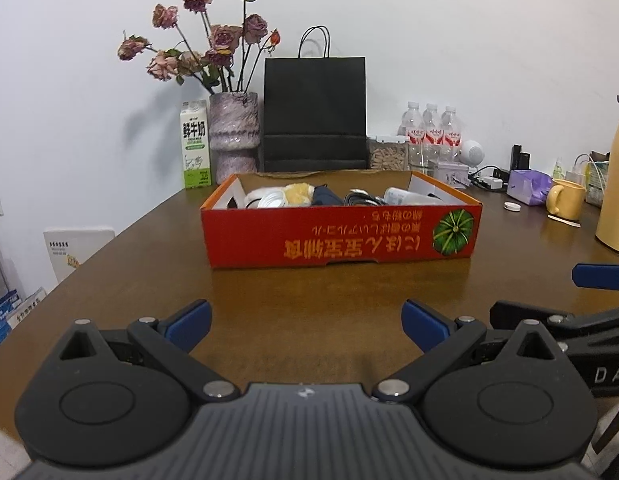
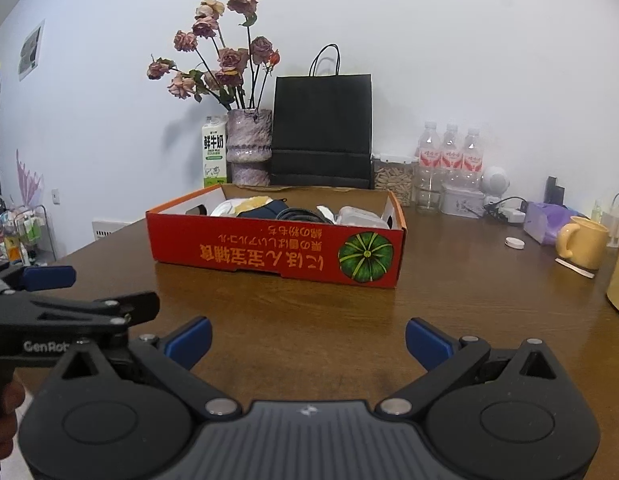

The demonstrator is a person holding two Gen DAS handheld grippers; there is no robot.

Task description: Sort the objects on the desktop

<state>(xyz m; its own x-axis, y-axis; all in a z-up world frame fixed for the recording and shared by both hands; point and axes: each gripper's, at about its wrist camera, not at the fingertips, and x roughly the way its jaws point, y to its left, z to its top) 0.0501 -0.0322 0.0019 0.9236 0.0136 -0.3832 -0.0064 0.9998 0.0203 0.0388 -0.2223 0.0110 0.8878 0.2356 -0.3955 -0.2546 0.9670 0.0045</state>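
A red cardboard box (image 1: 341,236) with a green pumpkin print stands on the brown table, straight ahead in both views (image 2: 275,254). Inside lie several objects: white round items (image 1: 265,199), a yellow plush piece (image 1: 299,193), a dark blue cloth (image 1: 327,196), a coiled black cable (image 2: 299,213) and a white plastic container (image 2: 359,216). My left gripper (image 1: 306,326) is open and empty, low over the table in front of the box. My right gripper (image 2: 307,342) is open and empty, beside it at the same distance.
Along the wall stand a milk carton (image 1: 196,144), a vase of dried roses (image 1: 233,136), a black paper bag (image 1: 314,114), water bottles (image 1: 431,132) and a jar. At the right are a yellow mug (image 2: 583,242), a purple tissue pack (image 2: 545,222), a white lid (image 2: 514,243) and a yellow jug (image 1: 615,184).
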